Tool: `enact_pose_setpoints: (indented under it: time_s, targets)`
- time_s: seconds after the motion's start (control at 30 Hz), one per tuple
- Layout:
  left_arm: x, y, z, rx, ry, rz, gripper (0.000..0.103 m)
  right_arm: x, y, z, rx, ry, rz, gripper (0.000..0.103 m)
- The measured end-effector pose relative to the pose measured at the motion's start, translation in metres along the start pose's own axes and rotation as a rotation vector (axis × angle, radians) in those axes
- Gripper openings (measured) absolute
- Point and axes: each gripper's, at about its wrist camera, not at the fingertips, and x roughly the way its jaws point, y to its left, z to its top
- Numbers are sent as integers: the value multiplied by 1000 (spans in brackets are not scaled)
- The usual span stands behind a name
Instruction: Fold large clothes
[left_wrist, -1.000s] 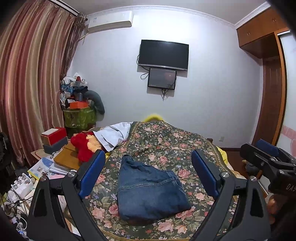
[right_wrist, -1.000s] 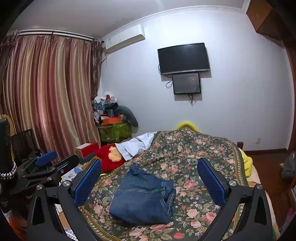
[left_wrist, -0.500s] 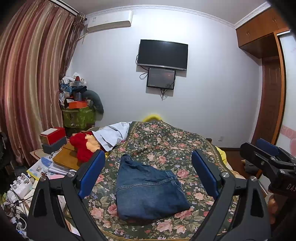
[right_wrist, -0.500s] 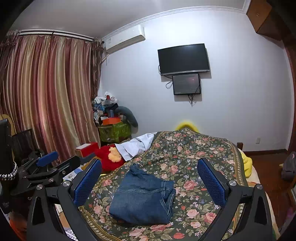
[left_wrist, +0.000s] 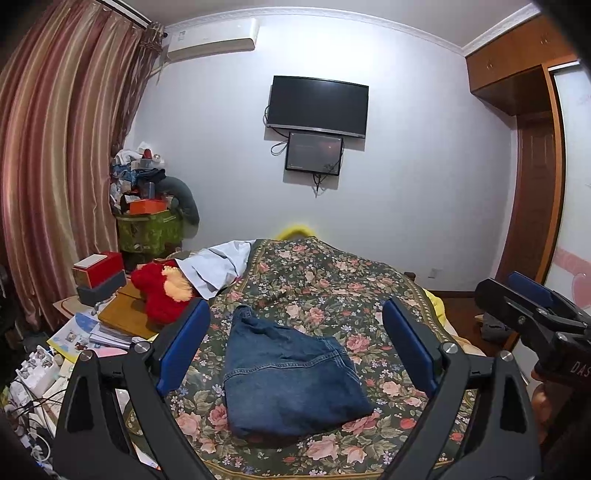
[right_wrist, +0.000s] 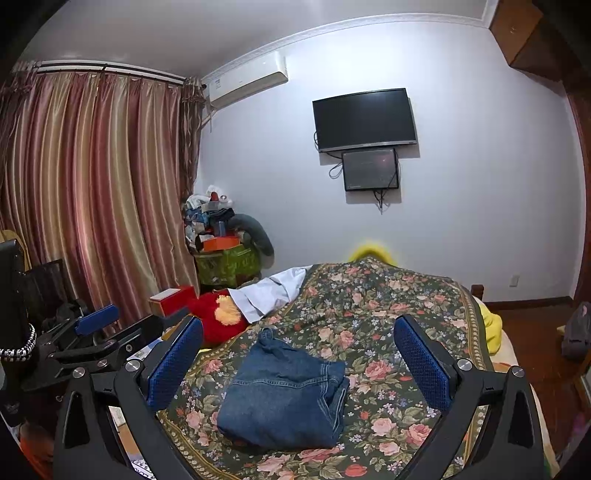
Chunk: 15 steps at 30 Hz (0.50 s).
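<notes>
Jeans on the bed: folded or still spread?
Folded. The jeans lie as a compact stack on the floral bedspread, layered edges showing at the right side.

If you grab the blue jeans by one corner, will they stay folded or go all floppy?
Probably floppy: the jeans are soft denim, folded in loose layers visible along one edge, so they would likely unfold and dangle. The thick stack looks fairly heavy. The floral bedspread might bunch if they are pushed.

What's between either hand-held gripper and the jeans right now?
Nothing visible. The folded jeans lie alone on the floral bedspread, framed between the open fingers of the left hand-held gripper and the right hand-held gripper. The red plush toy sits off the bed's left side.
</notes>
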Motion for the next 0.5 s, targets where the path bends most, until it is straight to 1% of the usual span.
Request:
enact_pose_setpoints:
  time_s: [0.17,0.5]
  targets:
    - [0,0,0,6,4,-15,95,-1,1,1,-1,-3,-4,103]
    - [-1,-1,-1,22,2,-18,95,-2,0,3,2,-5,-11,103]
